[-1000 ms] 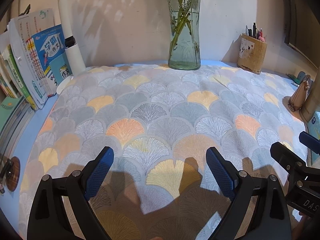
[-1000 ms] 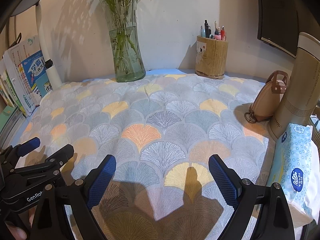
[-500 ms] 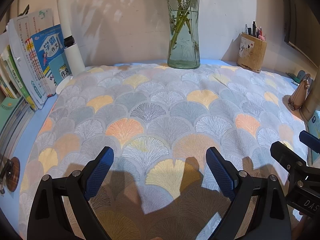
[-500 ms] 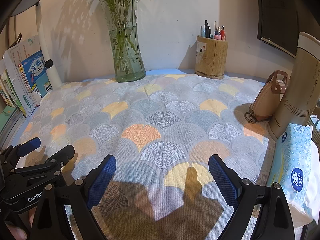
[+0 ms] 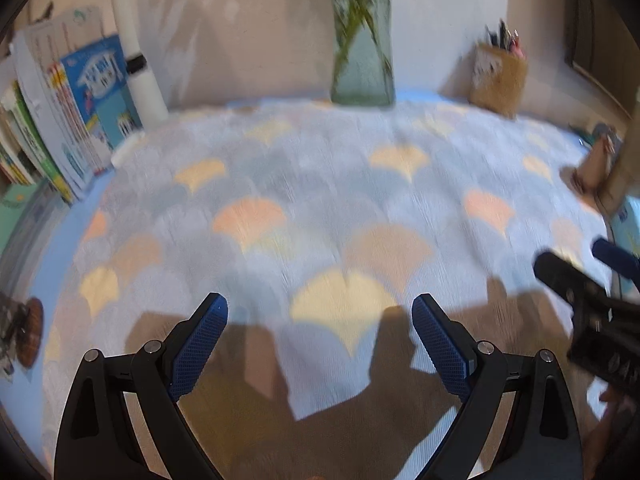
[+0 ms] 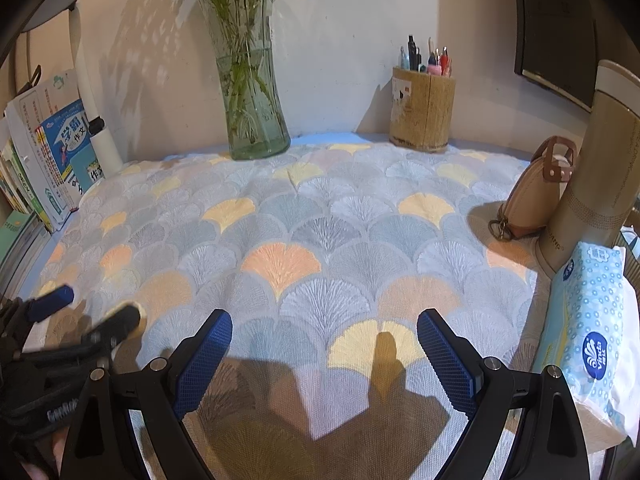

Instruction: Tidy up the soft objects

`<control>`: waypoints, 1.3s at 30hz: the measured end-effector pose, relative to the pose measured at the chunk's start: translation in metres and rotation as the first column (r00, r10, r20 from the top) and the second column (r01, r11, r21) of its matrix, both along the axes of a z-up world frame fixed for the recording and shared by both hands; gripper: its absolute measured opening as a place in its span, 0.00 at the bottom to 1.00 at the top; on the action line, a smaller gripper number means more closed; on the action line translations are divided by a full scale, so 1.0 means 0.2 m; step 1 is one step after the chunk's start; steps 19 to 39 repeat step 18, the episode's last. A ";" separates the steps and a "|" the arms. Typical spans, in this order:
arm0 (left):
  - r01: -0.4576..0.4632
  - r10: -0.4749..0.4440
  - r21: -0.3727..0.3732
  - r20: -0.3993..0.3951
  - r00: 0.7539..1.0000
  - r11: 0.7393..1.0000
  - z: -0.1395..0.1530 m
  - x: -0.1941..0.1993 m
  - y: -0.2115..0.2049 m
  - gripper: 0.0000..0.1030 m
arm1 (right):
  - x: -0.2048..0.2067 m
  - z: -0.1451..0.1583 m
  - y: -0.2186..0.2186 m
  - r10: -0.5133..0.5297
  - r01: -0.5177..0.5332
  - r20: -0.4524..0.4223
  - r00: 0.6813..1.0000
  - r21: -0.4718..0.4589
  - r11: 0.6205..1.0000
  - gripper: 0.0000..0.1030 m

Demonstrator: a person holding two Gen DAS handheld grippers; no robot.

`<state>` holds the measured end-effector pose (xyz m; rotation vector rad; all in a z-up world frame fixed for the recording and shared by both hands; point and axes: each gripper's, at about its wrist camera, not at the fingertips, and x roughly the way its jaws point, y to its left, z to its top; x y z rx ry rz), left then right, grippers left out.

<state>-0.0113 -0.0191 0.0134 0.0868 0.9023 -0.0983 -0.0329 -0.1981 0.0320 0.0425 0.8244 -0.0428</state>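
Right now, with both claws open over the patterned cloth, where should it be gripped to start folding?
Grip the patterned cloth at its near edge, coming in low from the front: it lies flat across the desk, and the vase and pen holder stand along its far edge.

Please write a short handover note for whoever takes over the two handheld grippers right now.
Left gripper: jaws open, empty, over the near part of the patterned cloth; its view is motion-blurred.
Right gripper: jaws open, empty, over the same near edge.
The cloth lies spread flat across the desk, between the glass vase, pen holder and tissue pack.
Done: nothing visible; the cloth is not folded or gripped.
Left: grasp the cloth and tidy it, probably from the near edge.
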 end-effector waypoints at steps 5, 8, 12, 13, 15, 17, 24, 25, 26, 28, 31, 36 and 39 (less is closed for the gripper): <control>0.012 -0.012 0.033 0.000 1.000 0.999 -0.02 -0.02 -0.03 0.91 | -0.01 -0.02 -0.01 -0.020 0.020 -0.032 0.999 0.007 1.000 0.90; 0.005 -0.005 0.031 -0.009 1.000 1.000 -0.02 -0.01 -0.02 0.91 | -0.02 -0.02 -0.02 -0.023 0.023 -0.032 0.999 0.008 1.000 0.90; -0.024 0.024 0.019 0.011 1.000 1.000 0.00 0.00 0.00 0.91 | -0.01 -0.02 -0.01 -0.015 0.015 -0.032 0.999 0.000 1.000 0.90; -0.031 0.031 0.013 0.021 0.999 0.999 0.00 0.00 0.01 0.91 | -0.01 -0.02 -0.01 -0.013 0.013 -0.033 0.999 -0.002 1.000 0.90; -0.059 0.058 0.005 0.049 0.997 0.998 0.02 0.00 0.04 0.91 | -0.01 -0.02 -0.01 -0.007 0.007 -0.036 0.999 -0.002 1.000 0.90; -0.065 0.065 -0.006 0.055 0.996 0.998 0.02 0.01 0.06 0.91 | 0.00 -0.02 -0.02 -0.005 0.005 -0.040 0.999 0.000 1.000 0.90; -0.065 0.065 -0.007 0.046 0.997 0.998 0.02 0.01 0.06 0.91 | 0.00 -0.02 -0.02 -0.006 0.006 -0.042 0.999 0.000 1.000 0.90; -0.065 0.065 -0.007 0.046 0.997 0.998 0.02 0.01 0.06 0.91 | 0.00 -0.02 -0.02 -0.006 0.006 -0.042 0.999 0.000 1.000 0.90; -0.065 0.065 -0.007 0.046 0.997 0.998 0.02 0.01 0.06 0.91 | 0.00 -0.02 -0.02 -0.006 0.006 -0.042 0.999 0.000 1.000 0.90; -0.065 0.065 -0.007 0.046 0.997 0.998 0.02 0.01 0.06 0.91 | 0.00 -0.02 -0.02 -0.006 0.006 -0.042 0.999 0.000 1.000 0.90; -0.065 0.065 -0.007 0.046 0.997 0.998 0.02 0.01 0.06 0.91 | 0.00 -0.02 -0.02 -0.006 0.006 -0.042 0.999 0.000 1.000 0.90; -0.065 0.065 -0.007 0.046 0.997 0.998 0.02 0.01 0.06 0.91 | 0.00 -0.02 -0.02 -0.006 0.006 -0.042 0.999 0.000 1.000 0.90; -0.065 0.065 -0.007 0.046 0.997 0.998 0.02 0.01 0.06 0.91 | 0.00 -0.02 -0.02 -0.006 0.006 -0.042 0.999 0.000 1.000 0.90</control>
